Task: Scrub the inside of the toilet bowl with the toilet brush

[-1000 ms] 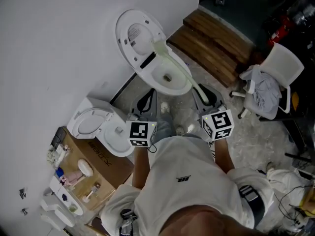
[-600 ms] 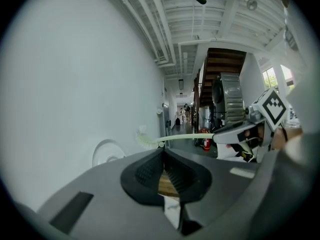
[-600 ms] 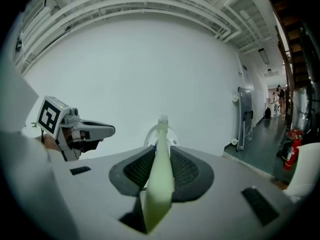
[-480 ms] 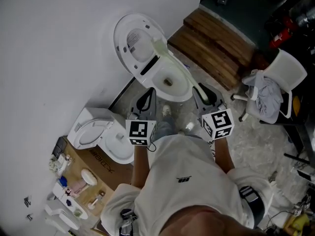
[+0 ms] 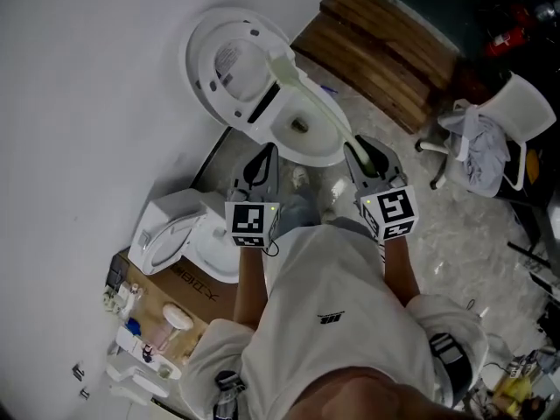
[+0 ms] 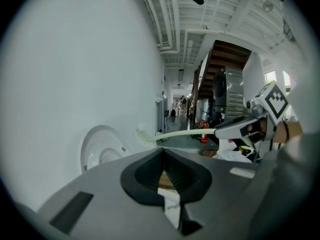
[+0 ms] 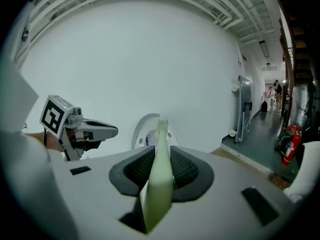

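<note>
Where white wall [image 5: 87, 59] meets pale floor [image 5: 455, 226], a toilet [image 5: 219, 68] stands.

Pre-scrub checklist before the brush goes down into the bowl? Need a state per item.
1. Grip: right gripper shut on the brush: ok.
2. Access: lid raised: ok.
3. Position: brush head inside the bowl: not ok, it is up by the lid.
4. Clearance: left gripper shut, empty, apart from the brush: ok.
5. Water in the bowl: cannot tell.
</note>
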